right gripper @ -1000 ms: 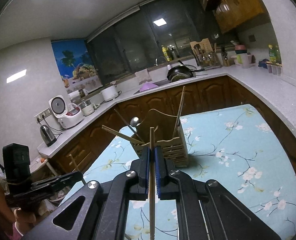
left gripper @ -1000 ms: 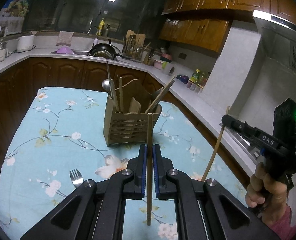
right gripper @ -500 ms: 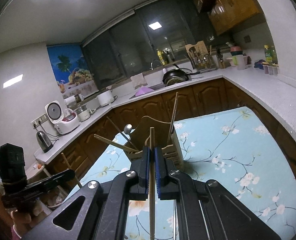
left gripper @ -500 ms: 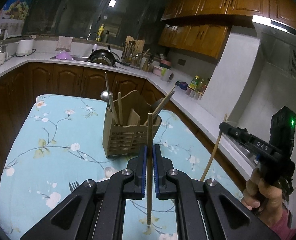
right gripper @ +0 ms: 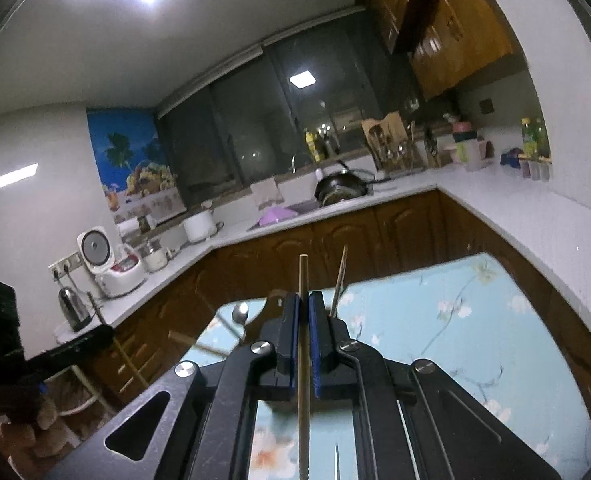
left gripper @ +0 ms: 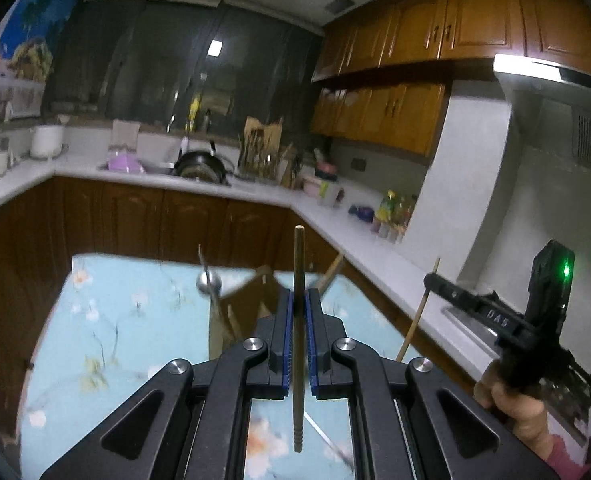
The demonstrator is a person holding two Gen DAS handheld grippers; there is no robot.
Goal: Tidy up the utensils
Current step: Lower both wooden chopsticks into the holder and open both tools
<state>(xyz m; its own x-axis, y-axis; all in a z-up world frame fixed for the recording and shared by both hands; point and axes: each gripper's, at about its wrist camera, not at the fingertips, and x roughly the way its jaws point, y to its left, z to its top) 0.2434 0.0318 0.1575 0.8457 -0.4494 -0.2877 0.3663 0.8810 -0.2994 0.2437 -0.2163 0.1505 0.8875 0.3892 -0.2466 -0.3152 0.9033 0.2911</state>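
Observation:
My left gripper (left gripper: 298,300) is shut on a wooden chopstick (left gripper: 298,264) that stands upright between its blue pads. My right gripper (right gripper: 303,304) is shut on a second wooden chopstick (right gripper: 303,276), also upright. The right gripper also shows at the right of the left wrist view (left gripper: 435,280), holding its chopstick (left gripper: 417,318). The wooden utensil holder (left gripper: 231,320) stands on the floral tablecloth (left gripper: 127,320), mostly hidden behind the left gripper, with a metal spoon (left gripper: 207,280) and wooden utensils sticking out. In the right wrist view the holder (right gripper: 267,312) is just behind the jaws.
White counters (left gripper: 375,240) wrap around the table with a pan (left gripper: 201,162), a sink, jars and a rice cooker (right gripper: 111,264). Dark wood cabinets (right gripper: 375,232) stand below. The left gripper shows at the left edge of the right wrist view (right gripper: 95,340).
Both grippers have risen and tilted up with their chopsticks, so the holder has dropped low in both views and is partly hidden. The fork on the cloth has left view.

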